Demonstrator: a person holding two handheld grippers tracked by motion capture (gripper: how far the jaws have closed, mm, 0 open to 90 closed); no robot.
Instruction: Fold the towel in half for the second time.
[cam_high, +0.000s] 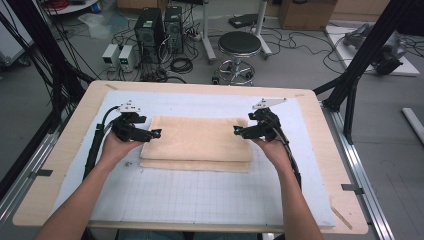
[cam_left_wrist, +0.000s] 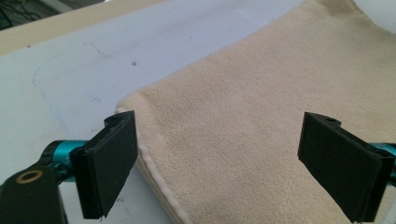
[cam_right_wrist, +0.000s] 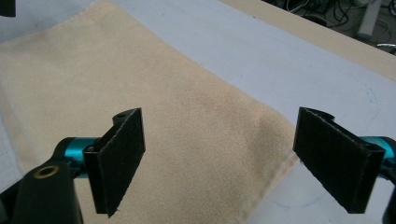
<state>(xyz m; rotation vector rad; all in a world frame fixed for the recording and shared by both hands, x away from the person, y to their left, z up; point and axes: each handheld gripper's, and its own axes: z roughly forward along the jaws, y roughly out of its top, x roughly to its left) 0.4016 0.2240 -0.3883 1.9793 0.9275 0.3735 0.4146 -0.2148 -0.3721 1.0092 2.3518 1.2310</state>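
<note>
A person's forearms reach in from the near edge of the worktop (cam_high: 60, 165), each hand carrying a two-fingered gripper toward a folded beige towel (cam_high: 197, 142) that lies flat on a white gridded mat (cam_high: 200, 195). The left gripper (cam_high: 156, 133) sits at the towel's left edge and the right gripper (cam_high: 237, 131) at its right edge, tips pointing inward at each other across the cloth. In the left gripper view the black fingers (cam_left_wrist: 109, 163) stand wide apart above the towel (cam_left_wrist: 243, 130), one finger out over the hemmed side edge near a rounded corner, the other over the cloth itself; nothing is pinched between them. The right gripper view shows the same: fingers (cam_right_wrist: 119, 158) spread wide, the towel (cam_right_wrist: 140, 102) lying below and between them, its edge and corner running under the gap, untouched by either pad. Beyond the worktop, a round black stool (cam_high: 239, 44), computer towers (cam_high: 149, 27) and tangled cables cover the grey floor.
</note>
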